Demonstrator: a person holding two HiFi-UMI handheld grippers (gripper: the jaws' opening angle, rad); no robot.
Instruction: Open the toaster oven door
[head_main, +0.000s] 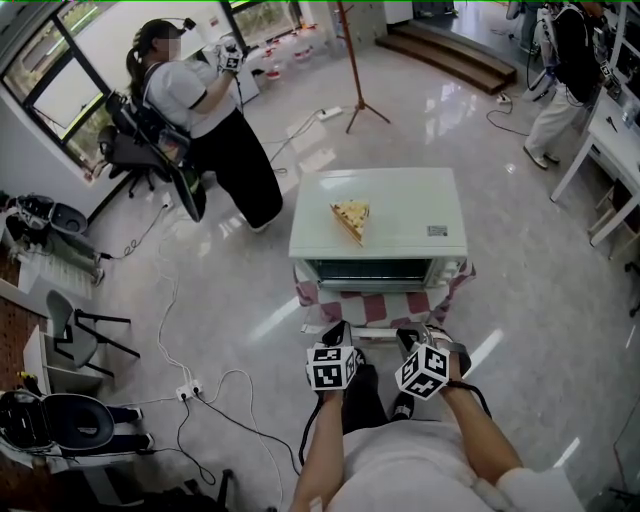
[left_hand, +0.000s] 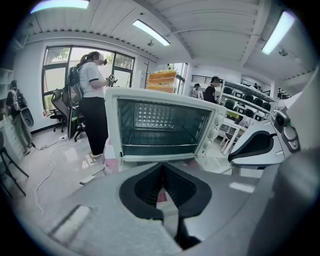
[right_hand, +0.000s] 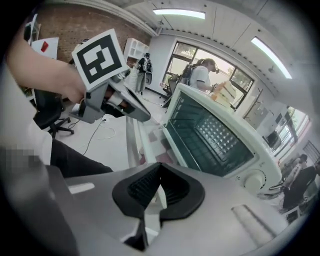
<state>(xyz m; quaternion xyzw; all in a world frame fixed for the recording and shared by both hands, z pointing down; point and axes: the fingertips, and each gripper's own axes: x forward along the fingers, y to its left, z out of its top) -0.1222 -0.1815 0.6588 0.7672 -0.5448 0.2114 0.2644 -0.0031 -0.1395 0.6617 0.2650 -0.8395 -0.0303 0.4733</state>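
**Toaster oven** (head_main: 380, 215): white, with control knobs on its right side. It stands on a small table (head_main: 312, 300) covered with a red-and-white checked cloth, directly ahead of the person and near both tools. In the right gripper view its door (right_hand: 134, 137) appears folded down flat in front of the opening. The wire rack and dimpled back wall show in the cavity (left_hand: 162, 127).

**Triangular food slice** (head_main: 351, 218): lies on the oven's roof, left of centre.

**Left hand-held gripper** (head_main: 337, 330): held low before the oven's front, short of the table edge. Its marker cube faces up. Its own view shows the jaws narrowed to a seam (left_hand: 162, 172), pads together with nothing between them. It points squarely at the oven opening. From the right tool's camera it shows in a hand (right_hand: 65, 82), hanging apart from the door.

**Right hand-held gripper** (head_main: 414, 336): just beside the left one, at the same height. Its jaws are pressed together and empty (right_hand: 159, 175). It is angled toward the oven's left front corner and is not touching the oven.

**Surroundings:**
- A glossy pale floor (head_main: 230, 300).
- A power strip (head_main: 186, 392) with trailing white cables.
- A person in a white shirt (head_main: 195, 95) stands well behind the oven at the left.
- A second person (head_main: 560, 70) stands at the far right beside white furniture.
- An office chair (head_main: 135, 155) stands by the windows.
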